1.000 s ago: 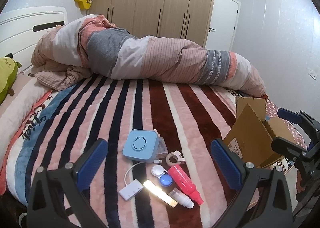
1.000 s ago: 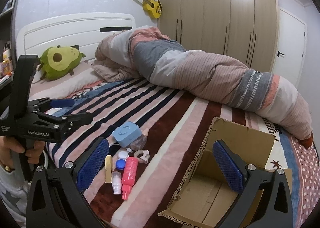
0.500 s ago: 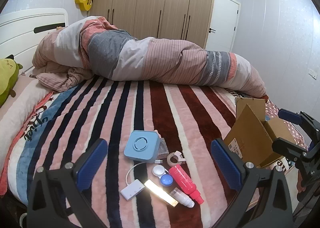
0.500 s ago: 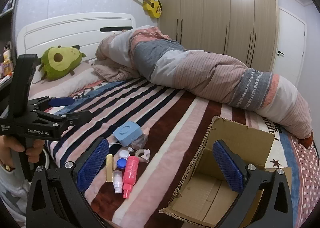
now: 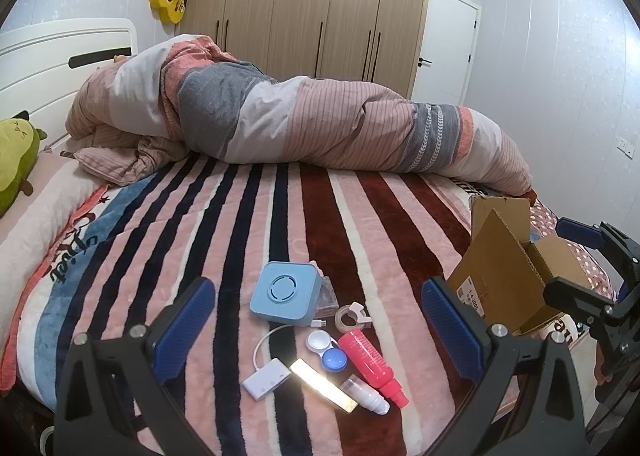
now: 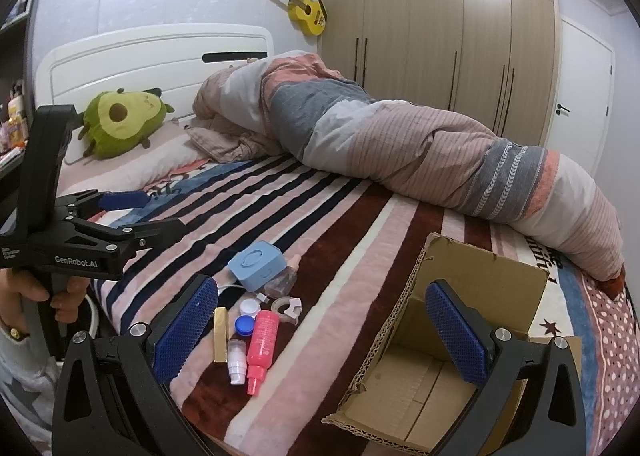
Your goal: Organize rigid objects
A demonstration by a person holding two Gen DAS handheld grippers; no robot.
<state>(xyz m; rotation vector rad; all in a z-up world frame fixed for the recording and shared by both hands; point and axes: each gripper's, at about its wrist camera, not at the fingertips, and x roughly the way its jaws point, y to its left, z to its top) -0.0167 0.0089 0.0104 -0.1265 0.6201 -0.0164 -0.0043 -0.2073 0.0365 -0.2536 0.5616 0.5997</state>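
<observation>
Several small items lie in a cluster on the striped blanket: a blue square speaker (image 5: 285, 293) (image 6: 258, 264), a tape roll (image 5: 351, 315), a lens case (image 5: 326, 348), a pink bottle (image 5: 370, 360) (image 6: 262, 340), a small white bottle (image 5: 366, 393), a gold bar (image 5: 322, 380) and a white USB hub (image 5: 266, 378). An open, empty cardboard box (image 5: 504, 268) (image 6: 480, 272) stands to their right. My left gripper (image 5: 317, 286) (image 6: 164, 212) hovers open in front of the cluster. My right gripper (image 6: 320, 286) (image 5: 568, 260) hovers open between the cluster and the box.
A rolled striped duvet (image 5: 320, 124) lies across the far half of the bed. An avocado plush (image 6: 120, 122) sits by the headboard. The bed's front edge runs just below the items. A person's hand (image 6: 36, 292) holds the left gripper's handle.
Both views have drifted only slightly. No item has moved, and both grippers stay open and empty.
</observation>
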